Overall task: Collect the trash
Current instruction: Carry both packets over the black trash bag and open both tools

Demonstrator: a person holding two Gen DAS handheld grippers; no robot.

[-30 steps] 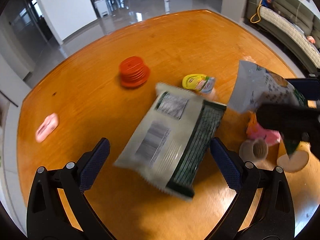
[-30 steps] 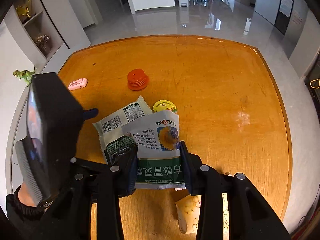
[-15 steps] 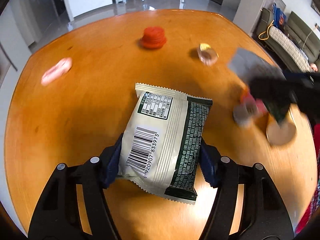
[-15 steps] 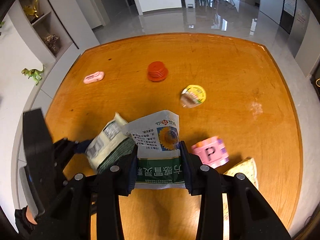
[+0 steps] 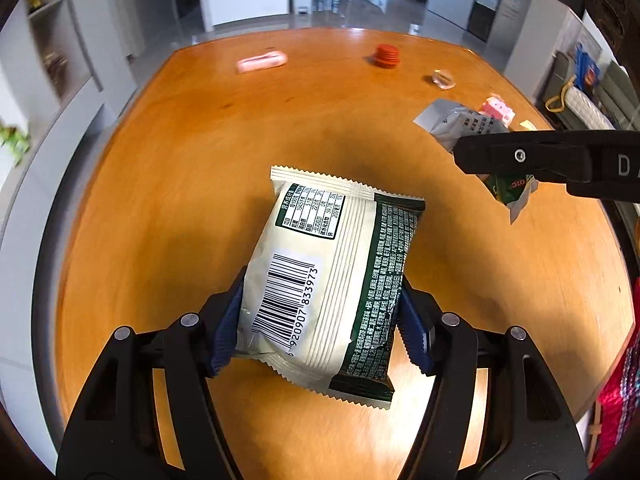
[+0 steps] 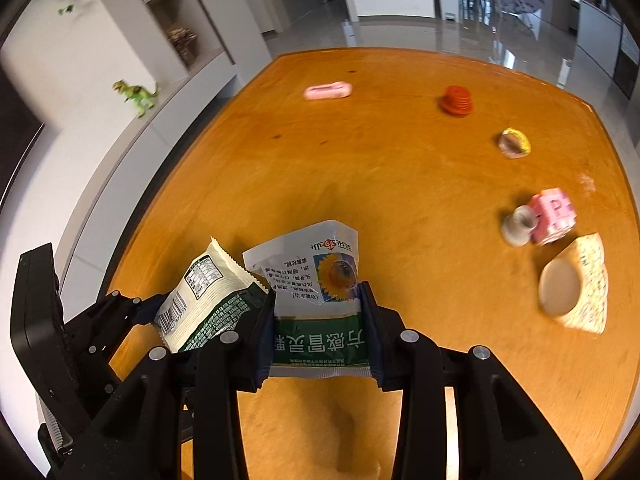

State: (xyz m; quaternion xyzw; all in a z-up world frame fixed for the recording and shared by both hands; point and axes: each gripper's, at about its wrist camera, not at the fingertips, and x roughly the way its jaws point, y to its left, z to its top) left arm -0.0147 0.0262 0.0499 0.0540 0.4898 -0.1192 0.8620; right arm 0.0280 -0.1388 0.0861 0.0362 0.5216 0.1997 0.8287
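Now step: you're mid-collection, both loads lifted off the bench (image 5: 168,168).
Left gripper (image 5: 320,324): jaws pinching the white-green snack bag (image 5: 328,276) by its sides.
Right gripper (image 6: 318,332): jaws pinching the sunflower wrapper (image 6: 316,280).
Left on bench: paper cone (image 6: 576,288), pink block (image 6: 554,216) at 3 o'clock; yellow cup (image 6: 515,143), red stack (image 6: 457,100), pink bar (image 6: 328,91) toward 12.
Next: you need a bin; none visible. Keep both grips firm.

Sunflower packet (image 5: 460,126) half behind the right claw (image 5: 560,162); pink wrapper (image 5: 262,62) motion-blurred.
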